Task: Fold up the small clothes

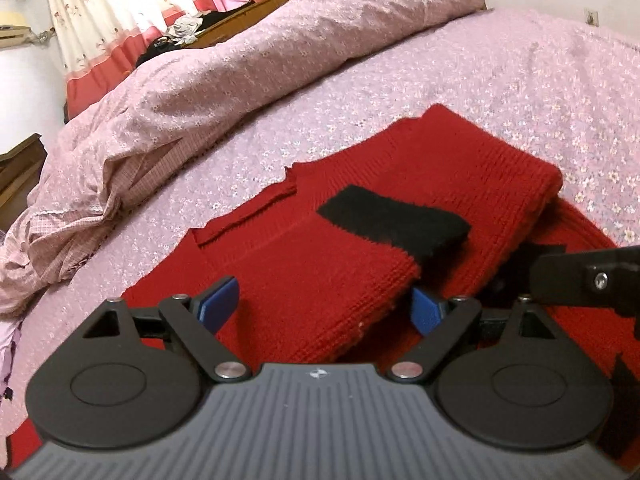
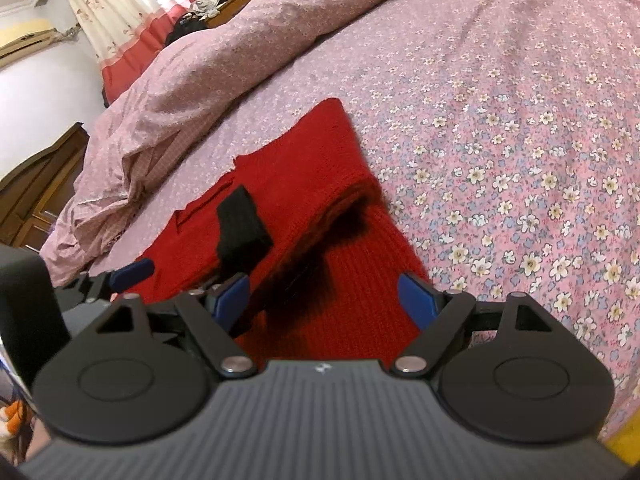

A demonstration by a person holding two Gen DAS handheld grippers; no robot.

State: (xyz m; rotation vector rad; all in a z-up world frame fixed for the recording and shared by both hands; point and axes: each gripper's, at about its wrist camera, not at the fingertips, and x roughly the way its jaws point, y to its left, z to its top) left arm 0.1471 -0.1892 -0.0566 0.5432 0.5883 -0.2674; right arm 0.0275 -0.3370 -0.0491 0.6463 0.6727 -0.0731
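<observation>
Left wrist view: the left tongs (image 1: 325,308) stand wide apart, holding nothing, their blue pads (image 1: 218,306) low over the near edge of a red knit sweater (image 1: 312,280). The sweater lies on the bed (image 1: 500,92), partly folded, with a thick folded part running toward 1 o'clock and a black cuff (image 1: 396,224) lying across the middle. At 3 o'clock a black part of the right tongs (image 1: 584,276) juts in over the sweater. A rumpled pink quilt (image 1: 240,64) lies bunched from 9 to 12 o'clock, with curtains (image 1: 100,12) beyond at 11.

Right wrist view: the right tongs (image 2: 325,304) are also wide, gripping nothing, over the sweater's (image 2: 360,300) near red panel. The folded ridge runs toward 12 o'clock, the cuff (image 2: 242,226) at 11. The left tongs (image 2: 132,272) show at 9 o'clock, just beside. The flowered bed sheet (image 2: 520,160) fills 1 to 4 o'clock.
</observation>
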